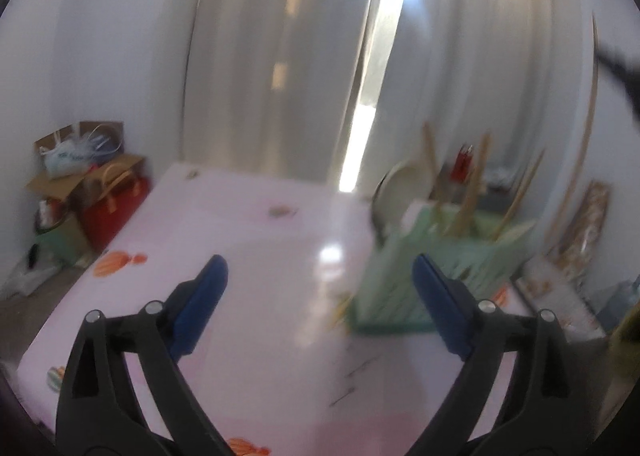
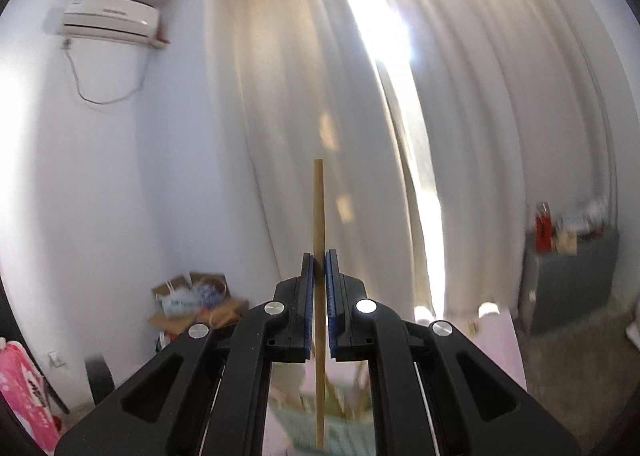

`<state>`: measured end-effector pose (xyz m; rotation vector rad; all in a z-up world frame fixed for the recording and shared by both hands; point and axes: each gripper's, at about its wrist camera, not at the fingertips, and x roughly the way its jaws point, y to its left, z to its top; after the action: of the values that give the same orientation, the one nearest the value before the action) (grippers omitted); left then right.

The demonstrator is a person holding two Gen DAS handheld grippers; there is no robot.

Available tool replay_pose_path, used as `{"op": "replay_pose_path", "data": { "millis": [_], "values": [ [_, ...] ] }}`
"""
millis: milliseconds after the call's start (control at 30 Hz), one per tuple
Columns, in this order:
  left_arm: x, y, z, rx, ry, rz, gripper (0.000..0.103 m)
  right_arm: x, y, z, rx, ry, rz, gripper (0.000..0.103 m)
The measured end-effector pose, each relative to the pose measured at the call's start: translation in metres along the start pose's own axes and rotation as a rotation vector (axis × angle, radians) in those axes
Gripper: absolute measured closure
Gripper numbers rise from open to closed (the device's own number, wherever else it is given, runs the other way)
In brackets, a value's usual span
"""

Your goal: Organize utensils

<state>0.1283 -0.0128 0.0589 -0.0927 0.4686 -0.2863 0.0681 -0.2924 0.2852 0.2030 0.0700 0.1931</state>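
Rack: the green slotted utensil rack [image 1: 432, 276] stood on the pink tablecloth [image 1: 260, 256], at the table's right side in my left wrist view.
Already sorted: I counted several wooden sticks [image 1: 476, 191], chopsticks by the look of them, standing tilted in the rack's slots; blur hid the exact number. A pale round dish [image 1: 404, 183] leaned at the rack's far end.
Right gripper [image 2: 319, 276]: its blue pads were clamped on a single wooden chopstick [image 2: 319, 207], held upright, one end above the jaws and the other hanging down over the rack below.
Left gripper [image 1: 320, 296]: jaws stood wide apart with nothing between them, over bare cloth just left of the rack.
Left on table: I saw no loose utensil for certain; a few thin dark marks [image 1: 352, 384] near the rack could have been print or scratches.
Progress, my estimate: well along. The held chopstick was not yet slotted; I judged it the next piece to go in.
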Motion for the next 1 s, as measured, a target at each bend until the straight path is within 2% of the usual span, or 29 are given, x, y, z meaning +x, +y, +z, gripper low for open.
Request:
{"op": "replay_pose_path", "data": {
  "millis": [100,167,267,367,500,533,633,833,900,1000],
  "values": [
    [0.004,0.003,-0.009,0.008,0.025,0.017,0.011,0.022,0.008,0.010,-0.039,-0.029,0.007,0.097],
    [0.007,0.004,-0.011,0.017,0.029,0.028,0.010,0.038,0.013,0.006,-0.065,-0.017,0.010,0.097],
    [0.005,0.001,-0.013,0.031,0.036,0.037,0.010,0.064,0.014,-0.011,-0.087,0.033,0.002,0.097],
    [0.004,-0.001,-0.016,0.038,0.041,0.036,0.009,0.085,0.013,-0.042,-0.144,0.106,-0.059,0.097],
    [0.008,-0.002,-0.019,0.040,0.056,0.032,0.009,0.086,0.007,-0.067,-0.139,0.189,-0.081,0.095],
    [0.008,-0.002,-0.020,0.041,0.058,0.032,0.009,0.082,0.003,-0.070,-0.124,0.202,-0.084,0.092],
    [0.008,-0.003,-0.019,0.034,0.065,0.032,0.009,0.070,-0.008,-0.071,-0.072,0.202,-0.097,0.068],
    [-0.001,-0.012,-0.018,0.042,0.062,0.022,0.009,0.012,-0.026,-0.075,0.057,0.160,-0.100,0.059],
    [-0.005,-0.017,-0.019,0.055,0.062,0.024,0.009,-0.008,-0.027,-0.083,0.099,0.182,-0.094,0.054],
    [-0.011,-0.025,-0.020,0.072,0.062,0.046,0.009,-0.022,-0.017,-0.102,0.076,0.271,-0.125,0.044]
  ]
}}
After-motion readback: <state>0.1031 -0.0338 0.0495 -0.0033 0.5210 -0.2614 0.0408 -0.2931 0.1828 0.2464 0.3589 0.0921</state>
